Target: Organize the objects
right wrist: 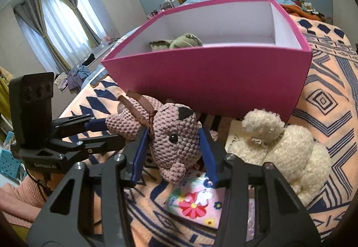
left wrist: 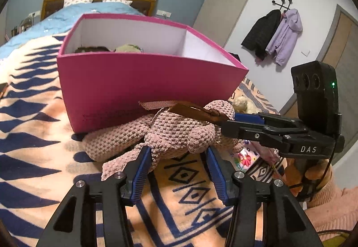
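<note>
1. The left gripper has its blue pads on either side of the body of the knitted pink plush dog, pinching it.
2. The right gripper clamps the dog's head between its pads; seen from the left wrist, it reaches in from the right.
3. The dog lies on the patterned blanket, just ahead of both tongs, touching the near wall of the pink box.
4. A brown ribbon hangs at the dog's neck.
5. A fluffy cream plush lies right of the right tongs.
6. A flowered pink card sits beneath them.
7. Inside the box, a green toy rests.
</note>
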`<state>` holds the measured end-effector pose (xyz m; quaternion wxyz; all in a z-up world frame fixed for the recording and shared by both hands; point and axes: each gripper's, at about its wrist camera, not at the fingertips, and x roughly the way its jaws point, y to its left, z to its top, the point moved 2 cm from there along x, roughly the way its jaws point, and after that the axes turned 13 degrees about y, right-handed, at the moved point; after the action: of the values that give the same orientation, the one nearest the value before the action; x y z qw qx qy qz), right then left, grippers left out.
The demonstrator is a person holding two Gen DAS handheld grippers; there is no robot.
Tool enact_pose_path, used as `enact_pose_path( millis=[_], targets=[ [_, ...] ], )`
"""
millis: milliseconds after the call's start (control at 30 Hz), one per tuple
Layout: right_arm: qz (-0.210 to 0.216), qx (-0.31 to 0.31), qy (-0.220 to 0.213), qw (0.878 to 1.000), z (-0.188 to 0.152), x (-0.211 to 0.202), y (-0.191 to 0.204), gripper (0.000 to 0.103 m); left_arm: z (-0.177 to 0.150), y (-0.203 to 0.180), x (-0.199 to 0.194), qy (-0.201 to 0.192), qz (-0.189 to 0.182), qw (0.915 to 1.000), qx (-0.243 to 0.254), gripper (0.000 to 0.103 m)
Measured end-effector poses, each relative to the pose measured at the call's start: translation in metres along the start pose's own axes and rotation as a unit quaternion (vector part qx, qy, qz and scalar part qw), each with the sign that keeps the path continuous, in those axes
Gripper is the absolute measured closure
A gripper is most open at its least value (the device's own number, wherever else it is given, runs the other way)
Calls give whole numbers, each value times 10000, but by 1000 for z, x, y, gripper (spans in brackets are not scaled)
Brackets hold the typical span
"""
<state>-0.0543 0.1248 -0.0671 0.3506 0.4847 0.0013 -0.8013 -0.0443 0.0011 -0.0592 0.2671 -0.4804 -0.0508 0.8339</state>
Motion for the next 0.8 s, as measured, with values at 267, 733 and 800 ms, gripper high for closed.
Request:
enact_pose_path(
  millis=[267, 733, 800],
  targets=[
    [148, -164, -103, 9997, 0, -13, 14, 55, -4, -6, -22, -152, 64, 9999, 52, 52],
    [193, -373, -61, 9991, 5, -17, 29, 73, 12, -30, -35, -319, 150, 9987, 358, 52],
    [95, -327, 44, 9994, -1, -13, 23, 61, 7, -18, -30, -245, 214, 9992, 221, 52]
  ],
)
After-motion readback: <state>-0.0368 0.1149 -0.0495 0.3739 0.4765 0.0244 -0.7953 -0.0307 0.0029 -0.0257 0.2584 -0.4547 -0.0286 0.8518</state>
